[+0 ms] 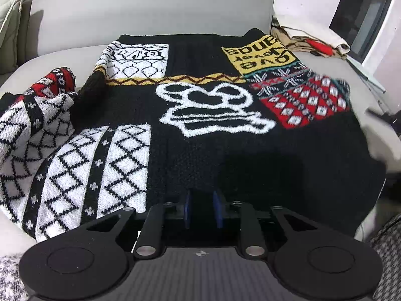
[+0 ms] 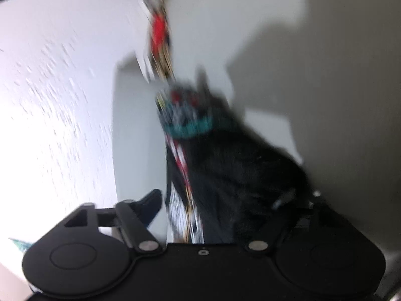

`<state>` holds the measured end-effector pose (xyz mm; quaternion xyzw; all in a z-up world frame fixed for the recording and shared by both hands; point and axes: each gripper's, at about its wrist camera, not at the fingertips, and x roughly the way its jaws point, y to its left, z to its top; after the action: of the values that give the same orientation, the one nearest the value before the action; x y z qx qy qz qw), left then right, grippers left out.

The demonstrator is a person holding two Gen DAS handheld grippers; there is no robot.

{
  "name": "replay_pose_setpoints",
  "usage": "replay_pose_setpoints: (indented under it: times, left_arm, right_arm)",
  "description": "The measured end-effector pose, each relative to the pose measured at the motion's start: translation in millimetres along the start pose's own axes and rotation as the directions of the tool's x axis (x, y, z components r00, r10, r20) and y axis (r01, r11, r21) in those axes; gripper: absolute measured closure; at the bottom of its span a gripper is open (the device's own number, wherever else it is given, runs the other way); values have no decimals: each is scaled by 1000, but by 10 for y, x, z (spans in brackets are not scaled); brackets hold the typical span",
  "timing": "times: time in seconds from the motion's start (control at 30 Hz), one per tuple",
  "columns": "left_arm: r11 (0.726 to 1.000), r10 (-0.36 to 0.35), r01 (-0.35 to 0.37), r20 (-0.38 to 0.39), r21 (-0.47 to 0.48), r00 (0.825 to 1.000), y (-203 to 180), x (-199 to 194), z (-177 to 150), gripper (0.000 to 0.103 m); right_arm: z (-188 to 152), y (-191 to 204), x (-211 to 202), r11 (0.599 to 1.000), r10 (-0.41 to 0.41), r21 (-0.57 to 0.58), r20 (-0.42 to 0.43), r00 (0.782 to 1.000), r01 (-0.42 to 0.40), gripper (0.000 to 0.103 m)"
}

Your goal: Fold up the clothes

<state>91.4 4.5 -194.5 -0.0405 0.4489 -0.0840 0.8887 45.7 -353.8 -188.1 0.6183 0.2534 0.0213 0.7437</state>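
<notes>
The left gripper [image 1: 202, 208] has its blue pads close together on the black edge of the sweater [image 1: 200, 105], pinching it. The right gripper [image 2: 215, 200] stands wider, with a bunched black part of the sweater between its fingers; the picture is too smeared to tell if it squeezes the cloth.

The sweater lies flat on the pale sofa [image 1: 150, 7], its skull picture facing up. One sleeve [image 1: 37, 115] is crumpled beside the sweater, on its left.

To fold well, I think both hands should lift their edges together and keep the cloth tight, so no lumps form.

The left view shows the whole sweater and a pile of other clothes [image 1: 313, 42] behind it. The right view shows only a blurry close bit of cloth and the sofa.
</notes>
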Motion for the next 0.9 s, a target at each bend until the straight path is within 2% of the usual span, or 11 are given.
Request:
replay_pose_setpoints:
  times: [0.17,0.2,0.27,0.37,0.43,0.5,0.6,0.67,0.7,0.8,0.9]
  left_arm:
    - [1000,-9,9,-12,-11,1000,52,22,9,79]
    - [1000,-17,16,-11,-20,1000,78,25,4,79]
    - [999,-28,28,-10,-23,1000,96,17,10,79]
    - [997,-60,59,-6,-43,998,141,-46,49,83]
    - [992,-87,90,40,-83,995,220,-223,101,86]
    - [987,-103,115,104,-114,989,300,-449,168,86]
    - [984,-84,118,237,-133,968,438,-901,304,86]
    - [984,-48,98,305,-151,951,548,-1142,360,86]
    - [983,-27,85,331,-163,943,610,-1235,371,86]
    - [979,14,59,350,-197,937,794,-1343,345,86]
    - [968,19,63,325,-242,945,908,-1301,301,86]
  right_arm:
    - [-85,807,-195,929,58,-370,160,985,5,55]
    - [-85,885,-192,918,58,-396,198,979,25,57]
    - [16,980,-105,920,1,-383,211,977,82,90]
    - [77,1134,67,893,-94,-418,183,979,164,91]
    - [-90,1377,107,785,-114,-582,199,973,211,91]
    - [-393,1663,150,629,-92,-747,201,975,214,91]
    - [-982,1990,270,388,-51,-913,112,992,124,92]
    - [-1468,2036,402,238,-91,-971,-6,996,16,92]
    - [-1699,1981,491,188,-142,-981,-79,987,-52,92]
    - [-2209,1602,792,120,-345,-976,-213,914,-182,92]
    - [-2332,1339,905,154,-451,-965,-260,854,-213,82]
